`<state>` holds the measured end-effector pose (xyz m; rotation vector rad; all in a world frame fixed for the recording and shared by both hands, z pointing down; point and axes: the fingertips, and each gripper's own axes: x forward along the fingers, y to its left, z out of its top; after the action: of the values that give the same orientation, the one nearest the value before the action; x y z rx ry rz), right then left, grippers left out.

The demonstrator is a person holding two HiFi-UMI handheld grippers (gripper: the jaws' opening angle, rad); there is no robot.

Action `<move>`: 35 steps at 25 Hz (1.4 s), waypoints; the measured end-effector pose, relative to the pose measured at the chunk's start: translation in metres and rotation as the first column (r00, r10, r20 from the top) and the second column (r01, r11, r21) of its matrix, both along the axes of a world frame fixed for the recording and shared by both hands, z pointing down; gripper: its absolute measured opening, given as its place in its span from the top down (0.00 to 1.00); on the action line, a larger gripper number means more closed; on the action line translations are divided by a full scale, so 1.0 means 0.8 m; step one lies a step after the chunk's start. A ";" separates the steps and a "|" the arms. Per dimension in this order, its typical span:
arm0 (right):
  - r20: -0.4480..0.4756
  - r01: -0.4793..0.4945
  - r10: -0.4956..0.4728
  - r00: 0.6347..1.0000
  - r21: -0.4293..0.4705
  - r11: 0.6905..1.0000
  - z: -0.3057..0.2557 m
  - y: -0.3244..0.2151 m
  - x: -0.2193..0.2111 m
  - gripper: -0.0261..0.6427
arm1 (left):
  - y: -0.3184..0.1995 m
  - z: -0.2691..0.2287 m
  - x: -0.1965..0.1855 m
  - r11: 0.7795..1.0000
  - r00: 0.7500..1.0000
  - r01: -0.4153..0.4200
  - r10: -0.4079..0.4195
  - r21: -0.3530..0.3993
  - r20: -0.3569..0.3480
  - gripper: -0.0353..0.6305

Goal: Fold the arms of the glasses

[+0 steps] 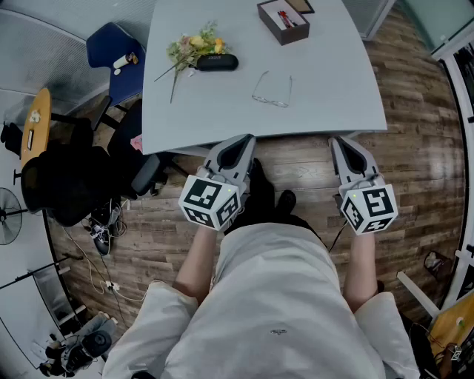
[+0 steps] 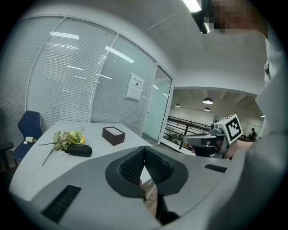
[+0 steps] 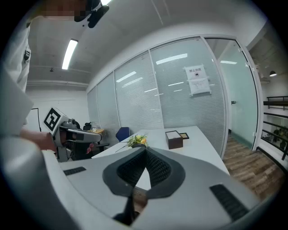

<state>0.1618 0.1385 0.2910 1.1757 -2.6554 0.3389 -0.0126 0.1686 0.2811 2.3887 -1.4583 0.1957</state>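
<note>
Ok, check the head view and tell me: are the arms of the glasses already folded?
No, the glasses lie on the table with both arms sticking straight out from the frame.

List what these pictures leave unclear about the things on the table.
- Glasses: head view, too small to see the hinges. The left gripper and right gripper seem to block them in their own views.
- Box: head view, contents too small to name.
- Black case: closed, so its inside is hidden.
</note>
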 end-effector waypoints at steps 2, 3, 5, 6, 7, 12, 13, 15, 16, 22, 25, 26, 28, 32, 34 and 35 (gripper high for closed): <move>-0.004 -0.004 0.004 1.000 -0.002 1.000 0.002 0.005 0.003 0.96 | 0.004 0.001 0.005 1.000 1.000 -0.007 0.007 -0.001 0.000 0.92; -0.006 -0.005 0.005 1.000 -0.003 1.000 0.003 0.007 0.005 0.96 | 0.006 0.002 0.007 1.000 1.000 -0.010 0.010 -0.002 -0.001 0.92; -0.011 -0.007 0.007 1.000 -0.006 1.000 0.005 0.013 0.006 0.96 | 0.010 0.001 0.010 1.000 1.000 -0.014 0.014 -0.002 -0.003 0.92; -0.014 -0.006 0.006 1.000 -0.006 1.000 0.004 0.015 0.007 0.96 | 0.012 0.000 0.011 1.000 1.000 -0.016 0.016 0.000 -0.003 0.92; -0.015 -0.004 0.004 1.000 -0.005 1.000 0.003 0.016 0.007 0.96 | 0.013 -0.001 0.012 1.000 1.000 -0.017 0.017 0.002 -0.002 0.92; 0.000 0.001 -0.001 1.000 0.012 1.000 -0.002 0.022 0.006 0.95 | 0.019 -0.004 0.017 1.000 1.000 -0.018 0.018 0.015 0.008 0.92; 0.003 0.000 0.000 1.000 0.016 1.000 -0.002 0.023 0.006 0.95 | 0.020 -0.004 0.018 1.000 1.000 -0.018 0.018 0.017 0.013 0.92; 0.009 0.004 -0.005 1.000 0.017 1.000 -0.003 0.024 0.003 0.95 | 0.023 -0.005 0.019 1.000 1.000 -0.017 0.017 0.019 0.018 0.92; 0.009 0.010 -0.010 1.000 0.016 1.000 -0.004 0.026 0.001 0.95 | 0.024 -0.006 0.018 1.000 1.000 -0.015 0.015 0.018 0.018 0.92; -0.001 0.024 -0.024 1.000 0.004 1.000 0.002 0.029 0.000 0.95 | 0.032 -0.006 0.016 1.000 1.000 0.009 -0.010 0.016 0.025 0.91; 0.002 0.033 -0.033 0.999 -0.008 0.999 0.008 0.034 -0.004 0.95 | 0.041 0.000 0.010 1.000 0.999 0.021 -0.021 0.004 0.026 0.91; 0.005 0.036 -0.036 0.999 -0.010 0.999 0.009 0.035 -0.006 0.94 | 0.042 0.001 0.008 1.000 0.999 0.020 -0.020 0.003 0.026 0.91; 0.014 0.039 -0.039 0.999 -0.014 0.999 0.011 0.034 -0.010 0.93 | 0.042 0.004 0.005 1.000 1.000 0.015 -0.015 0.001 0.028 0.91; 0.030 0.044 -0.043 0.999 -0.020 0.999 0.012 0.025 -0.019 0.87 | 0.034 0.009 -0.001 1.000 0.999 0.004 -0.004 -0.004 0.033 0.81; 0.045 0.054 -0.053 0.998 -0.015 0.998 0.010 0.018 -0.025 0.79 | 0.026 0.011 -0.005 1.000 0.999 -0.001 0.002 -0.005 0.033 0.79; 0.051 0.057 -0.057 0.997 -0.012 0.998 0.008 0.015 -0.027 0.75 | 0.022 0.012 -0.008 1.000 0.999 -0.004 0.004 -0.006 0.033 0.77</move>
<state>0.1399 0.1502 0.2974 1.0991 -2.7195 0.3809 -0.0189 0.1862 0.2909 2.3948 -1.4653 0.2412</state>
